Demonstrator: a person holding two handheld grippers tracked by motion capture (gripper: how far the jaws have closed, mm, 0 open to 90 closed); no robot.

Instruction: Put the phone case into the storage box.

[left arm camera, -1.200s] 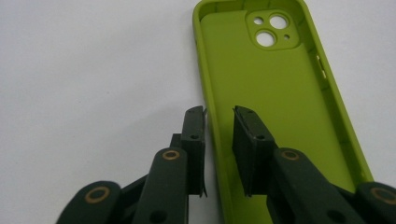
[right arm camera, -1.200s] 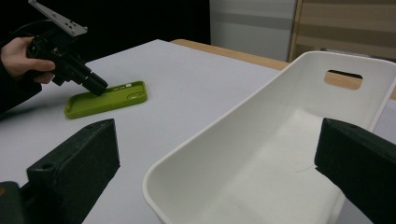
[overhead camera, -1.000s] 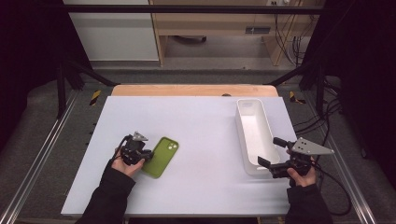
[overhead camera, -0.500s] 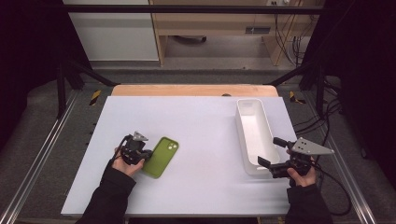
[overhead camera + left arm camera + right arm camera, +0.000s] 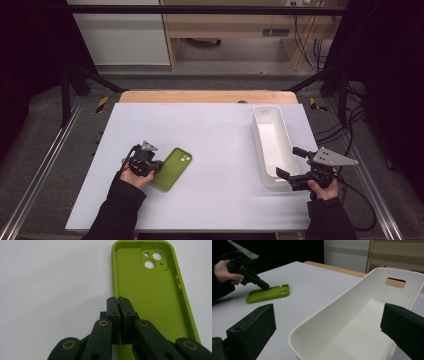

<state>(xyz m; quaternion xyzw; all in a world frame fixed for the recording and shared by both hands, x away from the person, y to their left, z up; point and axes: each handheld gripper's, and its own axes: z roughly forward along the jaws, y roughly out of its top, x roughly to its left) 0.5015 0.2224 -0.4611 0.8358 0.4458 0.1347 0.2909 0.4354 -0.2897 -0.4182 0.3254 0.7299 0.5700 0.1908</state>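
left gripper [image 5: 150, 166] has just pinched shut on the near long rim of the green phone case [image 5: 172, 168], whose long axis runs away toward the white bin [image 5: 272, 145], while the right gripper [image 5: 295, 175] sits open straddling the bin's near end.

High cam overhead, tool cams close; all share case [image 5: 172, 168]

left gripper [image 5: 155, 167] on green phone case [image 5: 172, 168]

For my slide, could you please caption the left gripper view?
Left gripper pinching the side wall of a lime-green silicone phone case.
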